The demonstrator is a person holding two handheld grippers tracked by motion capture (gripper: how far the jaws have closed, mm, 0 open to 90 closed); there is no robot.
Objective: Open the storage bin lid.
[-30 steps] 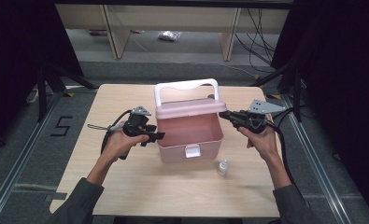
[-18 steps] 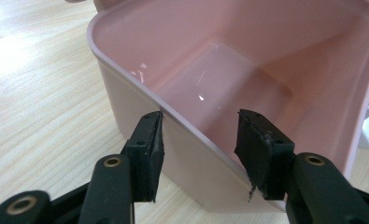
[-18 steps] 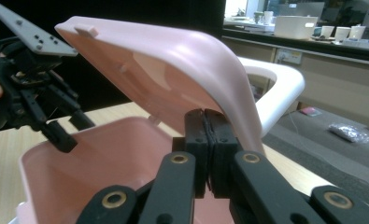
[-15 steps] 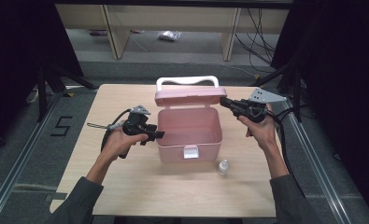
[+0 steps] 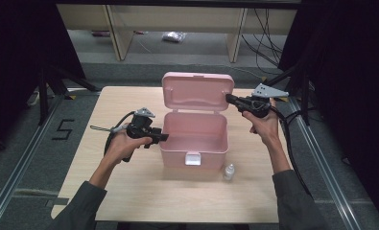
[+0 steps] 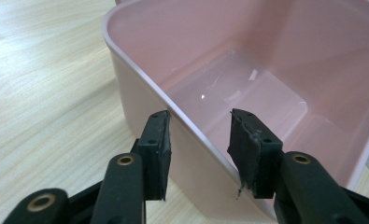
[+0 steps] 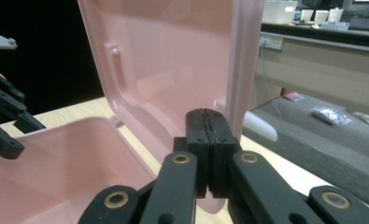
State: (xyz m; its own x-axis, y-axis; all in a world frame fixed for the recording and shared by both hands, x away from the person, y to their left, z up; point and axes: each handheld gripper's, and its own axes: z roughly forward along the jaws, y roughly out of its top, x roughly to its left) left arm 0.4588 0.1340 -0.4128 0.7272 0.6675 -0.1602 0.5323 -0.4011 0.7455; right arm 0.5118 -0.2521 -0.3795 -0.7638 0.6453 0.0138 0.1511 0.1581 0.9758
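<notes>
A pink plastic box [image 5: 194, 139] stands open in the middle of the wooden table [image 5: 129, 201], its lid [image 5: 196, 91] upright at the back. My left gripper [image 5: 160, 137] straddles the box's left wall [image 6: 140, 93], one pad outside and one inside. Its jaws have just been closing; a gap remains on both sides of the wall. My right gripper [image 5: 229, 98] is shut with nothing between its pads, its tips at the lid's right edge [image 7: 240, 70]. In the right gripper view the gripper [image 7: 205, 114] sits right against that edge.
A small clear bottle with a white cap [image 5: 229, 171] stands on the table just right of the box's front. A white latch [image 5: 193, 158] hangs on the box's front wall. Shelving and cables lie on the floor beyond the table.
The lid has swung up and back from partly raised to fully upright. My right gripper has moved back with its edge. The left hand has stayed at the box's left wall.
</notes>
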